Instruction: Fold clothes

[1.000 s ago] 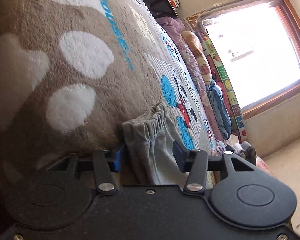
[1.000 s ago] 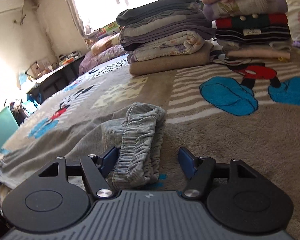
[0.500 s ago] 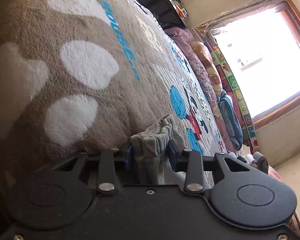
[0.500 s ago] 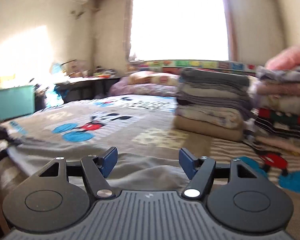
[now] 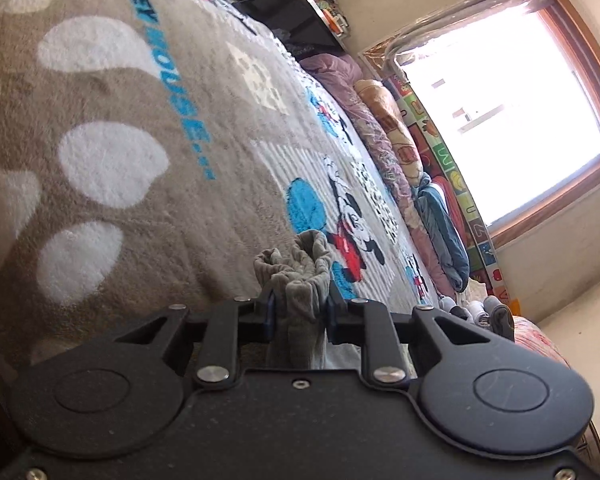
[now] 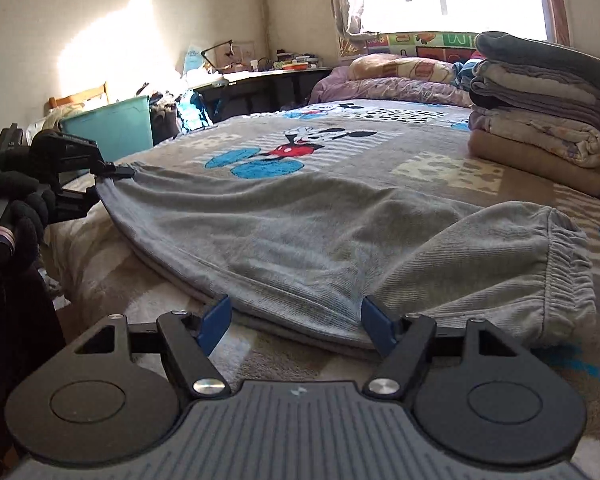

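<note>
Your left claw is now clamped on the bunched cuff of the grey sweatpants; a second ago its fingers stood wide on either side of that cuff, half a second ago they had narrowed on it, and now the fabric is pinched tight between them and puckers up above the tips. From the right wrist view you can see that same left claw at the far left edge of the bed, in your gloved left hand, with the cuff drawn into a point at its tip. Your right claw stands wide apart and holds nothing: a second ago it sat close over the elastic cuff, half a second ago it had swung up so the garment was out of its view, and now it hovers low at the near edge of the sweatpants, with the folded lower edge of the cloth lying just ahead of and between its blue fingertips. The sweatpants lie spread across the Mickey Mouse blanket, one gathered cuff resting to your right. The stack of folded clothes sits at the far right of the bed, well apart from the sweatpants.
</note>
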### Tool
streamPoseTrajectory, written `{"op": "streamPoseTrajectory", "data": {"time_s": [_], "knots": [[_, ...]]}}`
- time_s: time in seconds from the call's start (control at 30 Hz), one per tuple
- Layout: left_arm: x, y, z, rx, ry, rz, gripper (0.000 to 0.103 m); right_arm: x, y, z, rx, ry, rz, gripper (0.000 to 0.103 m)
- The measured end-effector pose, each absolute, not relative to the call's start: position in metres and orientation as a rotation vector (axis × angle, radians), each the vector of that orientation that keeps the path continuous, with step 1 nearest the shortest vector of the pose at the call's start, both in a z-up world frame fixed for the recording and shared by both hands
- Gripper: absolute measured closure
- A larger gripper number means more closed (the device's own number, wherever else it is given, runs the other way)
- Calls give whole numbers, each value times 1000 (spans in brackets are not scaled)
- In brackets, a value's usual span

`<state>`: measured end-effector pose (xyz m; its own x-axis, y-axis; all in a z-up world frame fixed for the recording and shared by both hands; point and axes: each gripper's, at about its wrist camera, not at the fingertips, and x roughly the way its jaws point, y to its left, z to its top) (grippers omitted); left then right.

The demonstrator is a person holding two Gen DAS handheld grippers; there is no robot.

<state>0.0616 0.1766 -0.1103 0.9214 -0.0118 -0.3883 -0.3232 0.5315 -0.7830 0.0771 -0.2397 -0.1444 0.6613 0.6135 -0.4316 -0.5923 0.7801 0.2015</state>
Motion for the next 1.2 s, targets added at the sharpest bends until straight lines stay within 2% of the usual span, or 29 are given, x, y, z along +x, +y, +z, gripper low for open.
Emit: {"op": "streamPoseTrajectory", "data": {"time_s": [0.2,0.5,0.77,1.2], "knots": [[71,128,-59,-836,330,121,82,86,-295,-133,369,421,615,30],[100,-3,-13,-437,314,-6,83,96,-380,-154,783,364,478,15],[128,-98,-32,-219,363,-65,83,93,-437,-181,1032,336,377,7],[131,-230,-89,268,355,-123,83,88,-469,-198,1131,303,348,7]]}}
